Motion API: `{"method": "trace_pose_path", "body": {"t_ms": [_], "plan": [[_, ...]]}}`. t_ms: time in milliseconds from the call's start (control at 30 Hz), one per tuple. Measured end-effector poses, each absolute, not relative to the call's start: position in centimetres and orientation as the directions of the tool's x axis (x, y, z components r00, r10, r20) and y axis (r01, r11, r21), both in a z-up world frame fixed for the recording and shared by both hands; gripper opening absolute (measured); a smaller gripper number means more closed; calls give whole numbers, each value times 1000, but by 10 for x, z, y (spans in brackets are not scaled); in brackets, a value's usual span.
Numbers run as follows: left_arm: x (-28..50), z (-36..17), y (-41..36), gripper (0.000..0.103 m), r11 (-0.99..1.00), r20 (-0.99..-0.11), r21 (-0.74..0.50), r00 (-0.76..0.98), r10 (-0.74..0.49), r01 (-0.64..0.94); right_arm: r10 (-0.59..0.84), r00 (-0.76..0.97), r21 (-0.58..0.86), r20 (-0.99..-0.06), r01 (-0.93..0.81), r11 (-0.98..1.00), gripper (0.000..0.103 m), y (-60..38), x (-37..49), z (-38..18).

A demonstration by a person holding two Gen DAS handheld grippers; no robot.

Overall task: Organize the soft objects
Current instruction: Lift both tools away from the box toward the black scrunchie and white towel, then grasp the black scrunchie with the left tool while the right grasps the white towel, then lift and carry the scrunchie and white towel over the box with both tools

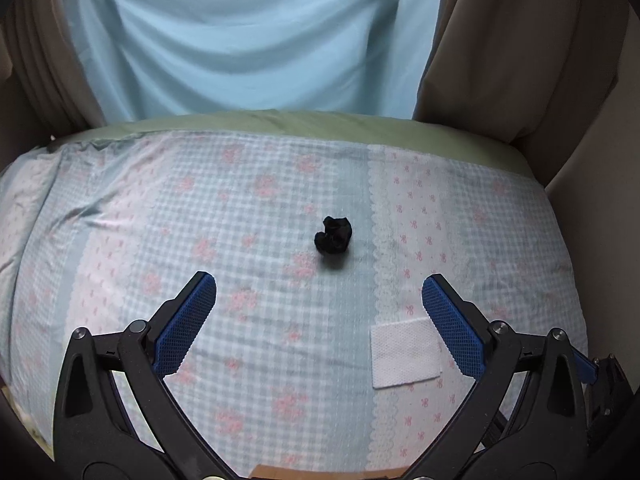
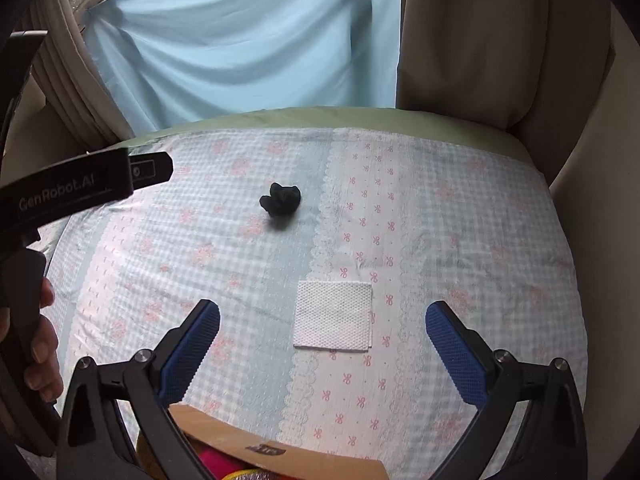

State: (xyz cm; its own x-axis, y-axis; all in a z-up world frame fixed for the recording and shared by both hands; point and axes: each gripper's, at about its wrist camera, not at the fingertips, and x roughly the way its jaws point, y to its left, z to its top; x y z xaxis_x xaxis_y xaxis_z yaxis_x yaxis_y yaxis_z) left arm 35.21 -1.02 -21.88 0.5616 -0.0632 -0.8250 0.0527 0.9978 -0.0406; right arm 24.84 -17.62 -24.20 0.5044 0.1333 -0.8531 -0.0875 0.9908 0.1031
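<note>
A small crumpled black cloth ball lies near the middle of a checked blue-and-pink bedspread. A folded white square cloth lies flat nearer to me, to its right. My left gripper hovers open above the bedspread, short of the black ball, nothing between its blue pads. In the right wrist view the black ball sits farther off and the white cloth lies just ahead, between the open fingers of my right gripper, which holds nothing.
A cardboard box with pink and yellow things inside sits at the near edge. The left gripper's body and a hand fill the left side. A light blue sheet and beige curtains hang behind the bed.
</note>
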Motion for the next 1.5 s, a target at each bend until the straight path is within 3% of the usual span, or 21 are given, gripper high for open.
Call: {"method": "trace_pose_path", "body": {"t_ms": [333, 533, 700, 867, 967, 1067, 1133, 1267, 1333, 1500], "plan": [[451, -344, -31, 101, 992, -861, -54, 498, -106, 117, 91, 466, 93, -880, -19, 996, 103, -167, 296, -344], [479, -411, -36, 90, 988, -880, -43, 463, -108, 148, 62, 410, 78, -910, 22, 997, 103, -162, 303, -399], [491, -443, -38, 77, 986, -887, -56, 446, -120, 154, 52, 371, 66, -927, 24, 998, 103, -157, 303, -434], [497, -458, -43, 55, 986, -890, -30, 444, -100, 162, 40, 316, 56, -948, 40, 998, 103, -156, 315, -458], [498, -458, -45, 35, 984, -884, -25, 456, -104, 176, 37, 286, 48, -957, 31, 998, 99, -153, 316, -469], [499, -457, -46, 22, 983, -884, -29, 454, -111, 184, 28, 302, 33, -953, 12, 999, 80, -149, 314, -466], [500, -456, -47, 19, 983, -885, -28, 453, -110, 183, 33, 312, 33, -950, -7, 999, 56, -146, 312, -462], [499, -454, -47, 15, 984, -885, -32, 452, -110, 177, 80, 315, 74, -946, -32, 997, 24, -142, 312, -456], [497, -450, -47, 15, 984, -886, -35, 451, -112, 174, 102, 312, 96, -945, -37, 995, 16, -142, 312, -454], [488, -431, -48, 15, 983, -882, -26, 458, -108, 182, 128, 313, 122, -941, -39, 992, 12, -145, 315, -442]]}}
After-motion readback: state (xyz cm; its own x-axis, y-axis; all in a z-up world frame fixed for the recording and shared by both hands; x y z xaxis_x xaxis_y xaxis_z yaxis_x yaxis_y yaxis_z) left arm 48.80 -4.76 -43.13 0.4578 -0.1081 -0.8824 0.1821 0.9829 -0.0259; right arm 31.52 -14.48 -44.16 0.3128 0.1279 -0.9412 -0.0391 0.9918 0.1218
